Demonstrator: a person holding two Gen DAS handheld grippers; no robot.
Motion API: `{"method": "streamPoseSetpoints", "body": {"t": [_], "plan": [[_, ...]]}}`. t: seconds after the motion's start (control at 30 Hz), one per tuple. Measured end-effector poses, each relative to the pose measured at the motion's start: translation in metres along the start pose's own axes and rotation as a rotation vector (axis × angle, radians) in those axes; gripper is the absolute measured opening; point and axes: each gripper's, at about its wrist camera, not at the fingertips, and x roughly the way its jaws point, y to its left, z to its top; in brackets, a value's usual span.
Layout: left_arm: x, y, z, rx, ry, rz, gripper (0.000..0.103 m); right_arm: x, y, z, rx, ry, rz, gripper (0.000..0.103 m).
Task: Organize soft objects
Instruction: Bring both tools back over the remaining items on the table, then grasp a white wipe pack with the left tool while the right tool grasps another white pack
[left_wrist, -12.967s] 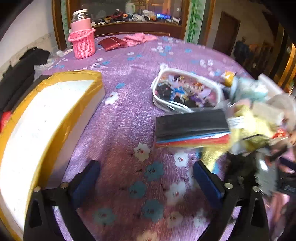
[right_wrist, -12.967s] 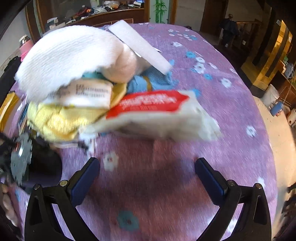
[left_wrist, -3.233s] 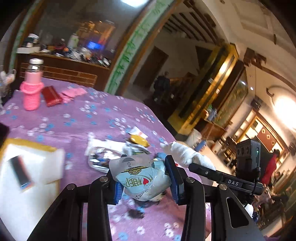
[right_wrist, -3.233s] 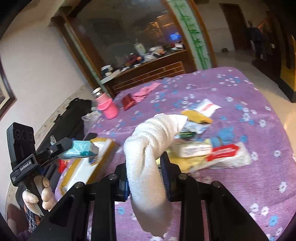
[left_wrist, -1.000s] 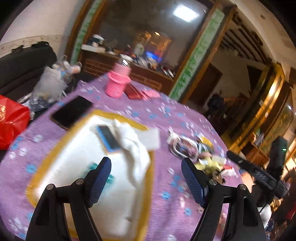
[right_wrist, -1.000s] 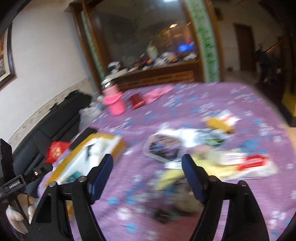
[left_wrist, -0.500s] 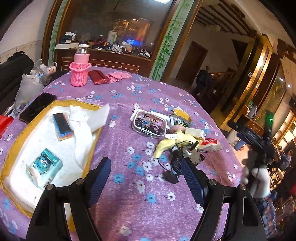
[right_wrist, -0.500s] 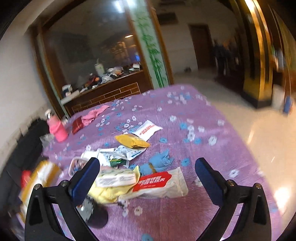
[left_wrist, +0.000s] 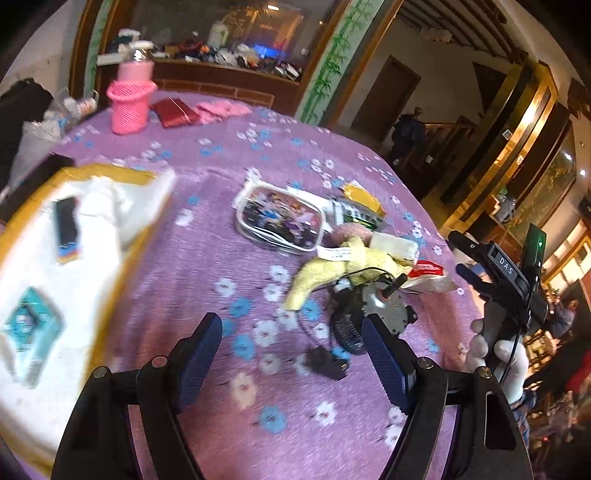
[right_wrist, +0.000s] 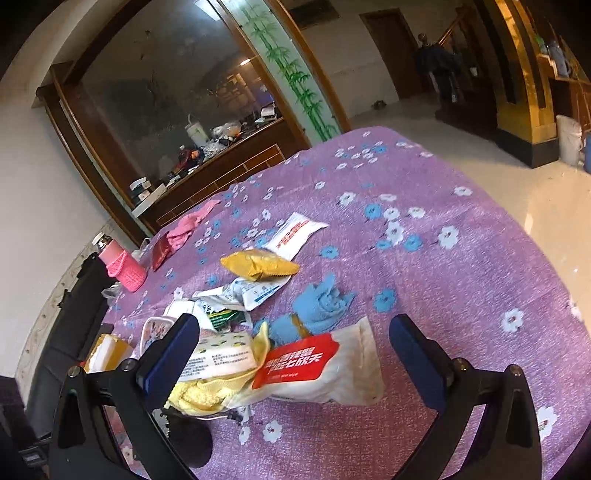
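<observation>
At the far left of the left wrist view sits the yellow-rimmed tray (left_wrist: 110, 170) on the bench (left_wrist: 229, 155), and it now holds three things: the white towel (left_wrist: 107, 201), a dark flat item with a coloured edge (left_wrist: 66, 229) and the teal tissue pack (left_wrist: 27, 323). A few seconds ago you carried the towel in the right hand and the teal pack in the left — both have since been set down there, so two soft objects are accounted for.

Your left hand-held gripper (left_wrist: 291, 352) stands open with nothing between its pads, over bare purple cloth beside the tray. Ahead of it lie the cartoon pouch (left_wrist: 282, 218), the yellow cloth (left_wrist: 332, 267) and a small black fan with its cable (left_wrist: 365, 314); the fan looks hard and, in my judgement, does not belong with this sorting.

Your right hand-held gripper (right_wrist: 293, 360) has just been widening its jaws and is now fully open, empty, framing the red-labelled wipes pack (right_wrist: 314, 369). The blue cloth (right_wrist: 321, 304) lies just beyond, touching the pile; the orange sachet (right_wrist: 258, 264) sits further back.

Judgement: the remaining heap is still unsorted — the wipes pack is the likely next pick.
</observation>
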Motion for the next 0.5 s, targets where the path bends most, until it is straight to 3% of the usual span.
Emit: {"method": "streamPoseSetpoints", "body": {"t": [0.17, 0.3, 0.43, 0.5], "plan": [[0.016, -0.014, 0.012, 0.012, 0.037, -0.060, 0.081, -0.003, 0.000, 0.001, 0.010, -0.010, 0.021, 0.102], [0.020, -0.041, 0.035, 0.089, 0.037, -0.072, 0.081, -0.005, -0.006, 0.003, 0.038, -0.015, 0.030, 0.102], [0.031, -0.092, 0.050, 0.310, 0.040, -0.024, 0.081, -0.005, -0.019, 0.005, 0.107, -0.002, 0.037, 0.102], [0.044, -0.122, 0.050, 0.482, 0.037, 0.042, 0.081, -0.005, -0.024, 0.005, 0.135, -0.001, 0.033, 0.102]]}}
